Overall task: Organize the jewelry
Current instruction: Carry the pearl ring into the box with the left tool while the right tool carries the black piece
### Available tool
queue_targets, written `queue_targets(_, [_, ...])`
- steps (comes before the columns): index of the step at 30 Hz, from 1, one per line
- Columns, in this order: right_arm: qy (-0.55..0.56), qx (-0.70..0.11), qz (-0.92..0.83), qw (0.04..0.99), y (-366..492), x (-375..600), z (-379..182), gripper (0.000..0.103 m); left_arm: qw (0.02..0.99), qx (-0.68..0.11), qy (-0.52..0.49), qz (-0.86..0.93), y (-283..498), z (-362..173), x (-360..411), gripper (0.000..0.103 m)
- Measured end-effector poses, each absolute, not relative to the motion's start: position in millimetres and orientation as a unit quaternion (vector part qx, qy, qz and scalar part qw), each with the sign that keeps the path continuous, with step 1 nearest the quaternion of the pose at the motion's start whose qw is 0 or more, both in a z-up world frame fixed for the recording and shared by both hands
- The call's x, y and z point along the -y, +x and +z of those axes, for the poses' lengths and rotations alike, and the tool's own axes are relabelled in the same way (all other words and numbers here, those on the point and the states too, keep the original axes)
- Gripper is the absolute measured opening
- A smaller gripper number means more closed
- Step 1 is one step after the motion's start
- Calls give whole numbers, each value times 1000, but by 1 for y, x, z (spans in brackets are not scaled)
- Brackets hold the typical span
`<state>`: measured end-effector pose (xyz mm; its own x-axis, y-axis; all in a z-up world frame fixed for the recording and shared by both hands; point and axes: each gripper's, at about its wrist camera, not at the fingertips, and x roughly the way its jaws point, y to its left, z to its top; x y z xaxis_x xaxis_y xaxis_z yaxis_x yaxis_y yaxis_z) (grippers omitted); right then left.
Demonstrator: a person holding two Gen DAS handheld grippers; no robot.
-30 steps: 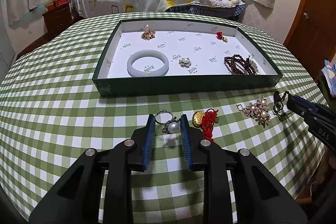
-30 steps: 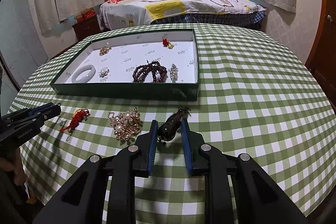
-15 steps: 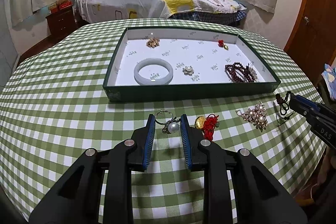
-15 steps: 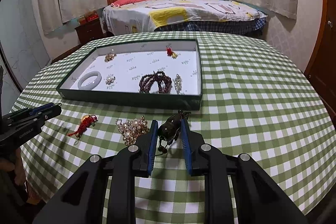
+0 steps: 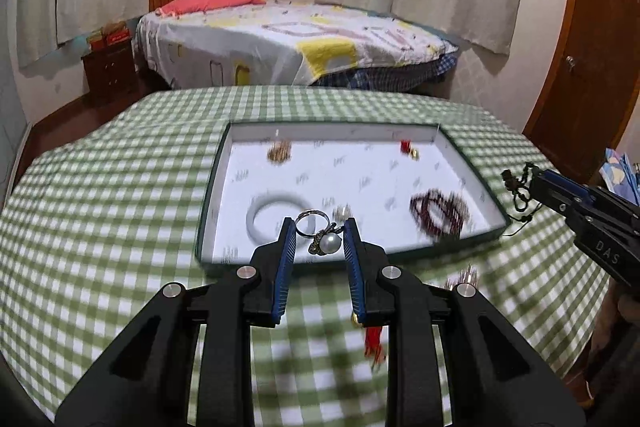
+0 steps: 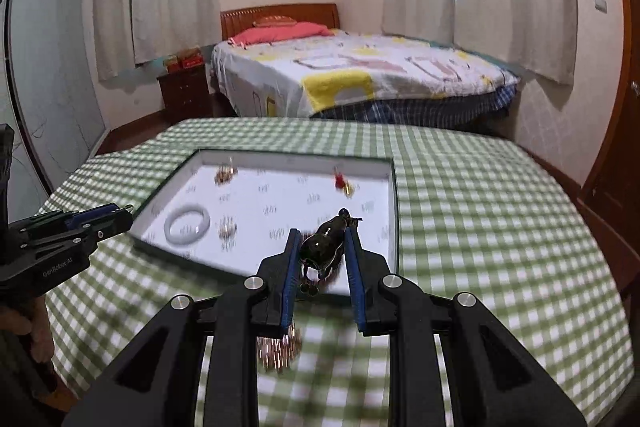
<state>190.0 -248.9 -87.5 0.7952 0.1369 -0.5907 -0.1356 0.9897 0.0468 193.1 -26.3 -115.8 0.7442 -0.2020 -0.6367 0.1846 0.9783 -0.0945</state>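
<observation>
My left gripper [image 5: 318, 229] is shut on a silver pearl ring [image 5: 325, 242], held in the air above the near edge of the green tray [image 5: 205, 211]. My right gripper [image 6: 320, 239] is shut on a dark gourd-shaped pendant [image 6: 325, 245] with a cord hanging under it, also lifted in front of the tray [image 6: 394, 211]. In the left wrist view the right gripper [image 5: 534, 183] shows at the right with the pendant [image 5: 512, 183] at its tip. In the right wrist view the left gripper [image 6: 120, 213] shows at the left.
Inside the tray lie a pale bangle [image 5: 260, 215], a dark red bead bracelet [image 5: 438, 215], a gold brooch [image 5: 279, 153] and a red-gold charm [image 5: 408, 149]. A red tassel charm [image 5: 374, 343] and a pearl brooch [image 6: 278, 351] lie on the checked tablecloth. A bed stands behind.
Both grippers have risen off the tablecloth, carrying the pearl ring and the dark pendant up with them. The table and tray now sit lower in both views.
</observation>
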Motion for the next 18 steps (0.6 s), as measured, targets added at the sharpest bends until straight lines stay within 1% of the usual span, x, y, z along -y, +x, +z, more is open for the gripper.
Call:
queue_targets(10, [1,-282,85,956,246,239,-75,23,942,-316,-9,-112,252,-100,44,24])
queue_targets(18, [1,-310,103,945,299,221,-98,23,936,-334,12,-113,309,-120,64,24])
